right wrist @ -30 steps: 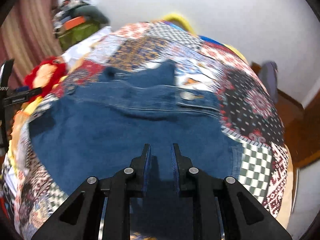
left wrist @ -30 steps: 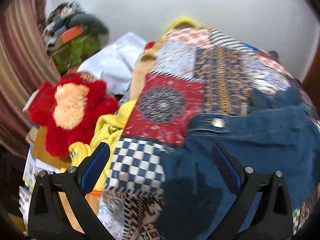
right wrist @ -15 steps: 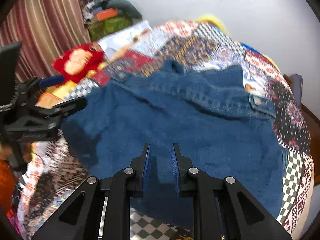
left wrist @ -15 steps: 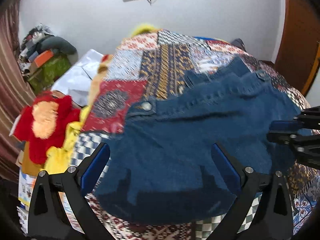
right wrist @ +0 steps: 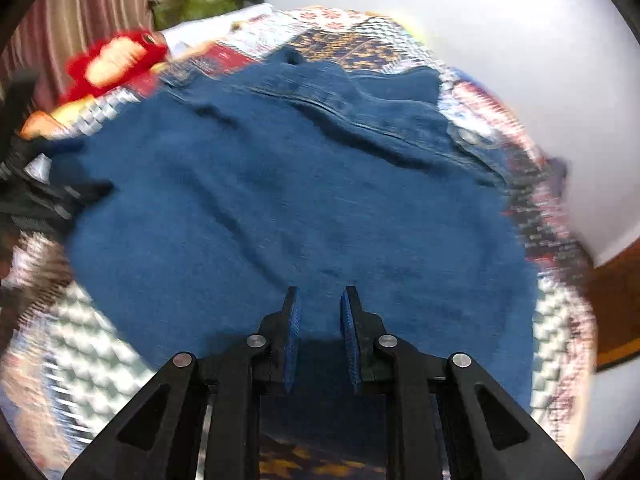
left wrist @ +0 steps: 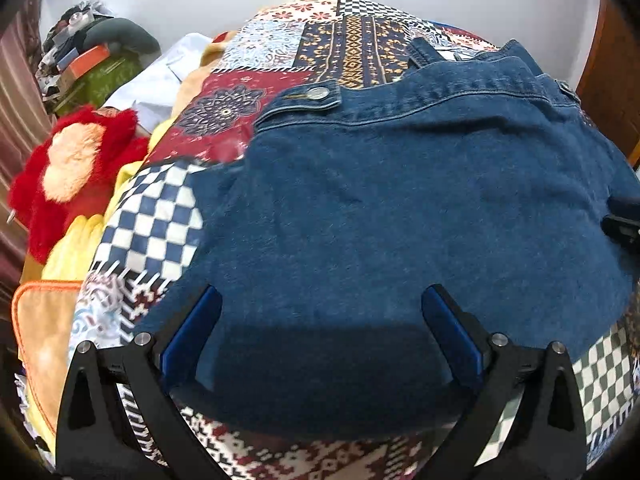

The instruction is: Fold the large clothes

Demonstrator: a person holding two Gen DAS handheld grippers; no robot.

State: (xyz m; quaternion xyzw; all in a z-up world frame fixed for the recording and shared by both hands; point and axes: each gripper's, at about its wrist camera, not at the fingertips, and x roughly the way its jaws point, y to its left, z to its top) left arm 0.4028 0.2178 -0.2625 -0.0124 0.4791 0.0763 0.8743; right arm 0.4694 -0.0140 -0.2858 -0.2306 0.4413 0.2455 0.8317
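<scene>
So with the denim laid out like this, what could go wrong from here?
1. The right gripper has narrowed jaws over the denim garment, but whether cloth sits between them is unclear; a lift may come up empty.
2. The left gripper is wide open above the near hem, so a one-sided pull could skew the fold.
3. The garment lies on a loose patchwork quilt; a deep pinch might catch the quilt too.
</scene>
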